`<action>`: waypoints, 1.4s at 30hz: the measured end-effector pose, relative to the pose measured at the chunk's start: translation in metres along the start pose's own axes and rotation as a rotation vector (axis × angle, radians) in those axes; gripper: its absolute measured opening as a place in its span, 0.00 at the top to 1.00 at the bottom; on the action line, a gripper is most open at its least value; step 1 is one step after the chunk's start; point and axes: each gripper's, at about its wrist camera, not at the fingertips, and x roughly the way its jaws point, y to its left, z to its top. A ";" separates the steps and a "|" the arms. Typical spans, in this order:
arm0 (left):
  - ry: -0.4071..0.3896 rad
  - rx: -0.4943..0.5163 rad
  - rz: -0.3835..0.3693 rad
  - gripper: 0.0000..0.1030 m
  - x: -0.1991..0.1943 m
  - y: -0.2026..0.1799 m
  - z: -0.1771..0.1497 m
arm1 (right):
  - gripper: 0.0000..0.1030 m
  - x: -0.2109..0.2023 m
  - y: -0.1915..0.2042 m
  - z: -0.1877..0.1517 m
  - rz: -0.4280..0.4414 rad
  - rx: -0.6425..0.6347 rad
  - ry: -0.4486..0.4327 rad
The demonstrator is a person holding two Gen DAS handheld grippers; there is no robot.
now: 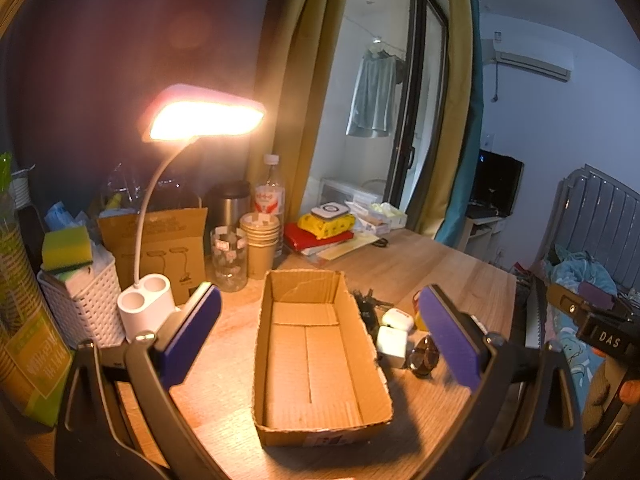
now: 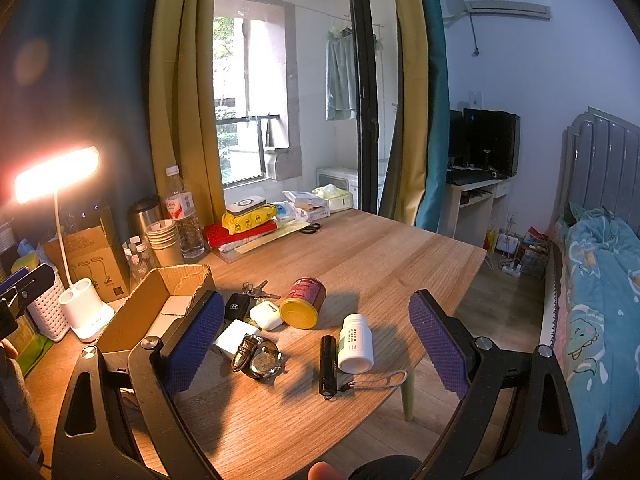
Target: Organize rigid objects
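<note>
Two grippers are held above the wooden table [image 2: 380, 248], both with jaws spread wide and nothing gripped. Left gripper [image 1: 320, 332] is angled down over the cardboard box [image 1: 316, 360], which sits open and bare inside, framed between its blue pads. Right gripper [image 2: 316, 332] is tilted down over the loose items to the right of the box: wristwatch [image 2: 260, 358], white charger [image 2: 234, 338], earbud case [image 2: 266, 314], car key [image 2: 237, 306], key bunch [image 2: 256, 290], red tin [image 2: 304, 302] on its side, white pill bottle [image 2: 355, 344] and black flashlight [image 2: 327, 364] lying flat. No item is touched. Lit desk lamp [image 1: 204, 116] is seen left of the box.
</note>
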 end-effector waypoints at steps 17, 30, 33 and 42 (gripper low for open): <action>0.004 -0.003 0.000 0.03 0.000 0.001 0.000 | 0.07 0.002 0.003 -0.004 0.000 0.001 0.001; 0.058 -0.014 0.014 0.03 0.022 0.005 0.001 | 0.07 0.008 0.003 -0.005 0.001 0.000 0.014; 0.080 -0.019 0.023 0.03 0.029 0.008 0.000 | 0.07 0.017 0.000 -0.005 0.003 0.000 0.025; 0.189 -0.032 0.056 0.03 0.058 0.018 -0.014 | 0.07 0.050 -0.007 -0.012 -0.004 0.003 0.119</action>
